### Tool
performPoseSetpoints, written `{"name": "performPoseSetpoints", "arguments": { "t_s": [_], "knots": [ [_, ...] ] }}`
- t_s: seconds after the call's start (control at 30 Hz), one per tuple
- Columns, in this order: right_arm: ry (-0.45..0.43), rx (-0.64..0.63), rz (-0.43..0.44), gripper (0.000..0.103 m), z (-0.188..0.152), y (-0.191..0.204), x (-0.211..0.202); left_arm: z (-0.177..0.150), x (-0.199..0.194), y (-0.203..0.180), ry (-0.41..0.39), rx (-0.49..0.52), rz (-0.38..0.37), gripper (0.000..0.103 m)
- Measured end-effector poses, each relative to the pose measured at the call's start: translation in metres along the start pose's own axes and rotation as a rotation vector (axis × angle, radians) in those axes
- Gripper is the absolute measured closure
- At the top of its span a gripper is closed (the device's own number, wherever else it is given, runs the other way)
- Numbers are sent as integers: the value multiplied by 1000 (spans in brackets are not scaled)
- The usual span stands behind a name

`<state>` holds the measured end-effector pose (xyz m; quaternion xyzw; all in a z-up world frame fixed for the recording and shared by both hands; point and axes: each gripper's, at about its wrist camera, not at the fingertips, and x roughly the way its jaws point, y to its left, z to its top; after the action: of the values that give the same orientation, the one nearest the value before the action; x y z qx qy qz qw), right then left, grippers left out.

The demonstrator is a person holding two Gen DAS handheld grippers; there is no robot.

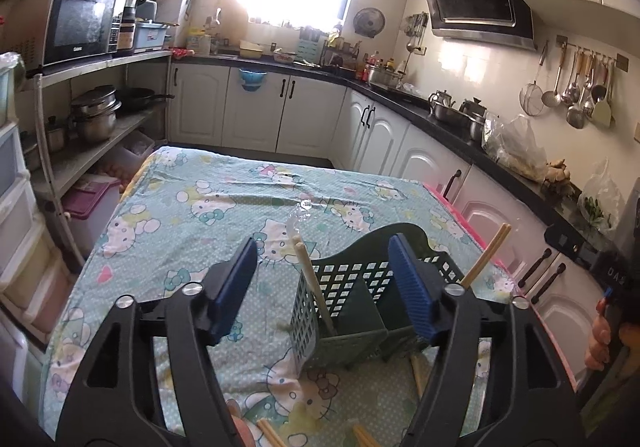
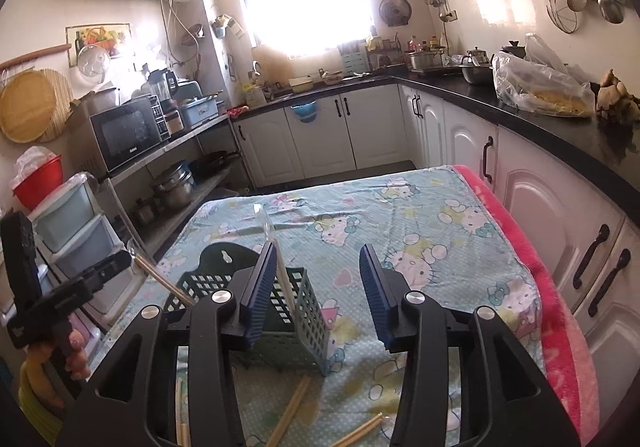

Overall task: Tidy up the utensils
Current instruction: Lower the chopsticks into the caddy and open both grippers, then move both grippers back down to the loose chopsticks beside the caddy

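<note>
Left wrist view shows the left claw (image 1: 322, 281) with its jaws apart and nothing between the pads, the green basket (image 1: 360, 311) just ahead of it holding a pale spoon (image 1: 310, 279) and chopsticks (image 1: 486, 259). Right wrist view shows the right claw (image 2: 318, 289) also apart and empty, the basket ahead and to its left. Loose chopsticks (image 2: 290, 413) lie on the surface (image 2: 420, 215) just beneath the claws; the next pick probably wants a low approach, pads closing across the sticks near mid-length.
</note>
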<state>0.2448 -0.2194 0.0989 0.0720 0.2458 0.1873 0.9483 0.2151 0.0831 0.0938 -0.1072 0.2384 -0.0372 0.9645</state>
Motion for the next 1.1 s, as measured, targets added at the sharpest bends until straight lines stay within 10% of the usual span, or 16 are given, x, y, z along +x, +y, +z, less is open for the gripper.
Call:
{"name": "performPoseSetpoints", "arguments": {
  "t_s": [0.33, 1.1],
  "knots": [
    [22, -31, -13, 50, -18, -4, -4, -9, -19, 1, -32, -10, 18, 12],
    [166, -74, -54, 48, -81, -7, 3, -57, -24, 22, 59, -49, 73, 11]
  ]
}}
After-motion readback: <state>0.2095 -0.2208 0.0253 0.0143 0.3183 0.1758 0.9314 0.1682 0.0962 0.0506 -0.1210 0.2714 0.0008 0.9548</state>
